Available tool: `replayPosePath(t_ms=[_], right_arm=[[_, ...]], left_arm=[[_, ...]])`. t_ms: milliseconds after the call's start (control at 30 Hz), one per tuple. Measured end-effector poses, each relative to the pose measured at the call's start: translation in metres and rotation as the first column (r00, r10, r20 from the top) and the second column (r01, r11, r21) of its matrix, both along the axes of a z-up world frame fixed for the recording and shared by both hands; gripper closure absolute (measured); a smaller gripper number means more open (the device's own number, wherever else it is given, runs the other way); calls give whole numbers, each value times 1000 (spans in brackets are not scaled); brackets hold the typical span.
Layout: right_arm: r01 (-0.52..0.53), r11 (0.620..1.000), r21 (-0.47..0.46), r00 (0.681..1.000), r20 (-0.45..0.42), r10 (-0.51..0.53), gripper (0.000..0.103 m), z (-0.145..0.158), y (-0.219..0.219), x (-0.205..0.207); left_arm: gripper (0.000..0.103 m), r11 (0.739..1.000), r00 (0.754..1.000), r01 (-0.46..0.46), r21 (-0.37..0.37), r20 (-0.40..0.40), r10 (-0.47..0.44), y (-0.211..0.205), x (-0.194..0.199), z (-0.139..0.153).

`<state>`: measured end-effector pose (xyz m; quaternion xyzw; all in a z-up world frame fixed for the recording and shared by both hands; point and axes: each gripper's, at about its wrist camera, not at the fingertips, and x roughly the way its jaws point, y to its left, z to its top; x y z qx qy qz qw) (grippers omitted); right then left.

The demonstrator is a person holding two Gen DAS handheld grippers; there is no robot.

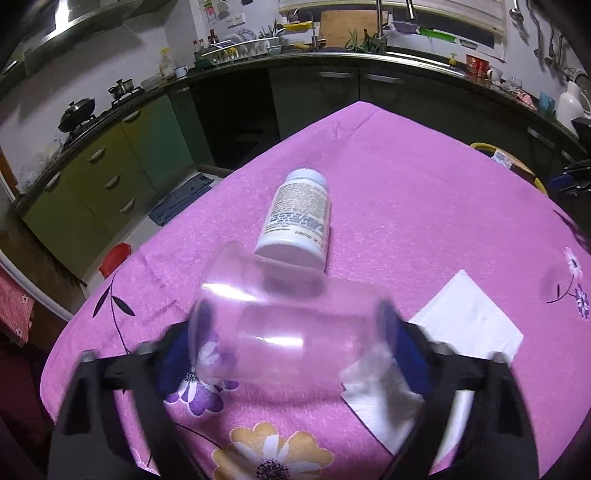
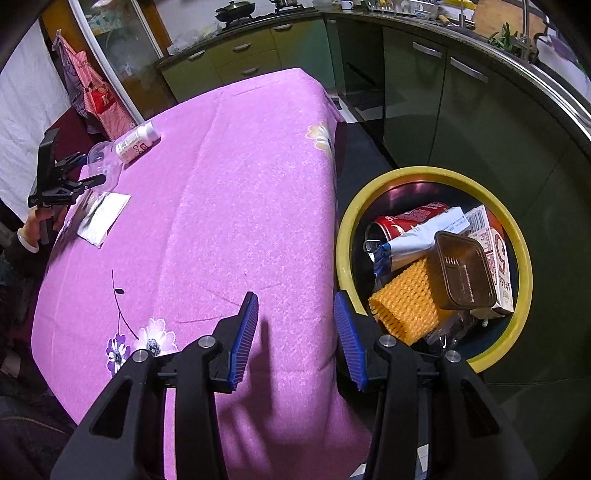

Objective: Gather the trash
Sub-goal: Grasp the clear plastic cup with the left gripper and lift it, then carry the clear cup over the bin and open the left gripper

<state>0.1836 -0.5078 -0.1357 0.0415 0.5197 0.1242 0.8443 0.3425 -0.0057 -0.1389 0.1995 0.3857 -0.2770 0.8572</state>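
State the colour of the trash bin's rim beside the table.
Yellow; the bin rim shows best in the right wrist view.

Home kitchen: green cabinets [image 1: 110, 173] under a dark counter [image 1: 369, 61], wok [image 1: 77, 114] on the hob at 10 o'clock, dish rack [image 1: 240, 46] and tap [image 1: 378, 22] at 12, ladles [image 1: 543, 33] on the wall at 1, floral-clothed tabletop [image 1: 406, 206].
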Motion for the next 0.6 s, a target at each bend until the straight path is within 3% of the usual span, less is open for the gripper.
replayPosePath(t_ms=[300, 600], right_arm=[[-4, 1000, 13, 1000, 9, 3, 59, 1, -2, -4], [-8, 1000, 30, 999, 54, 6, 59, 13, -4, -15]], left_arm=[[22, 1000, 1000, -3, -26, 18, 4, 4, -12, 13], [22, 995, 996, 83, -63, 43, -81, -28, -54, 61]])
